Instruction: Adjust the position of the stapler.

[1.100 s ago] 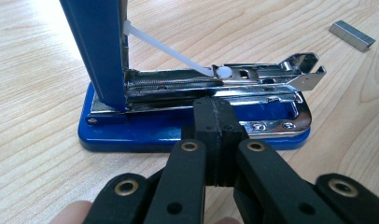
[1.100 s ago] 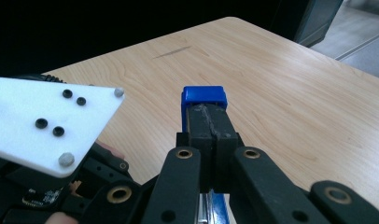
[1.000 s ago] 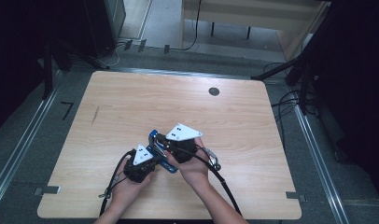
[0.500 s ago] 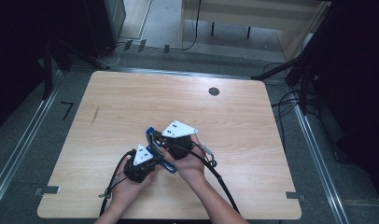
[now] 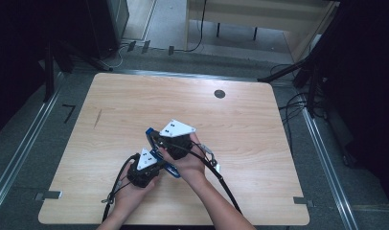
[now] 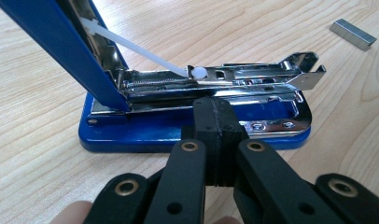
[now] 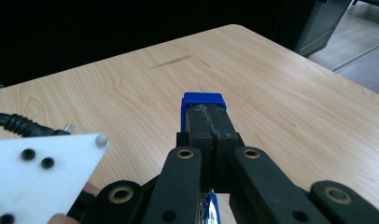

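Note:
A blue stapler [image 6: 131, 135] lies on the wooden table [image 5: 135, 105] near the front, hinged open. Its blue cover [image 6: 61, 46] stands up steeply at the left and bares the shiny metal staple rail [image 6: 243, 77] and a white pusher rod. My right gripper [image 7: 207, 112] is shut on the far end of that blue cover [image 7: 204, 99]. My left gripper [image 6: 214, 116] is shut, its tips resting on the blue base against the side of the rail, with nothing seen between the pads. In the high view both grippers, left [image 5: 156, 162] and right [image 5: 154, 138], meet over the stapler [image 5: 172, 171].
A short strip of staples [image 6: 352, 33] lies on the wood beyond the stapler. A round cable hole [image 5: 220, 94] sits near the table's far edge. Black cables trail from both grippers toward the front edge. Dark equipment and floor rails surround the table.
My right gripper has drifted a little left and away with the blue cover, swinging it further open. The left gripper has stayed on the base.

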Motion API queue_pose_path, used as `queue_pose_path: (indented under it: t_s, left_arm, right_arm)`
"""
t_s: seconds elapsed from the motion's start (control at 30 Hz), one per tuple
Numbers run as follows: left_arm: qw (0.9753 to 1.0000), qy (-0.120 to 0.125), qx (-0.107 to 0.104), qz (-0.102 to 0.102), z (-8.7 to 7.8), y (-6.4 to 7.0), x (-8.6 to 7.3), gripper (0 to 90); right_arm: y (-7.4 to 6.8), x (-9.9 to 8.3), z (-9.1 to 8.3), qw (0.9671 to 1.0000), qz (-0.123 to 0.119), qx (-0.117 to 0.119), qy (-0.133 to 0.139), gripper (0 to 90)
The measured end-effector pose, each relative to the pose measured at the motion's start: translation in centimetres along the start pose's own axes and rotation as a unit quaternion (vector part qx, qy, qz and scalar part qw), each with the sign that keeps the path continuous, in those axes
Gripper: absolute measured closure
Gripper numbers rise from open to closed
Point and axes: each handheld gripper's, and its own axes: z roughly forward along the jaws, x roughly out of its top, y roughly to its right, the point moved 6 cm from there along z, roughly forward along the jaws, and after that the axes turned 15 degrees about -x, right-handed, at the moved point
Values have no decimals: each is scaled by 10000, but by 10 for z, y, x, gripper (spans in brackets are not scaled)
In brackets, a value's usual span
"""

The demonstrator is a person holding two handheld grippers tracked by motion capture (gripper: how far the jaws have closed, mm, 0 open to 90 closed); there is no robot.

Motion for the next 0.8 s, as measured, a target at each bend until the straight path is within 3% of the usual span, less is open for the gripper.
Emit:
queue_pose_path:
  t_s: [0.8]
  left_arm:
    - [10000, -3, 5, 8, 0, 0, 0, 900]
  right_arm:
    - [-3, 0, 31, 9999, -26, 93, -130, 900]
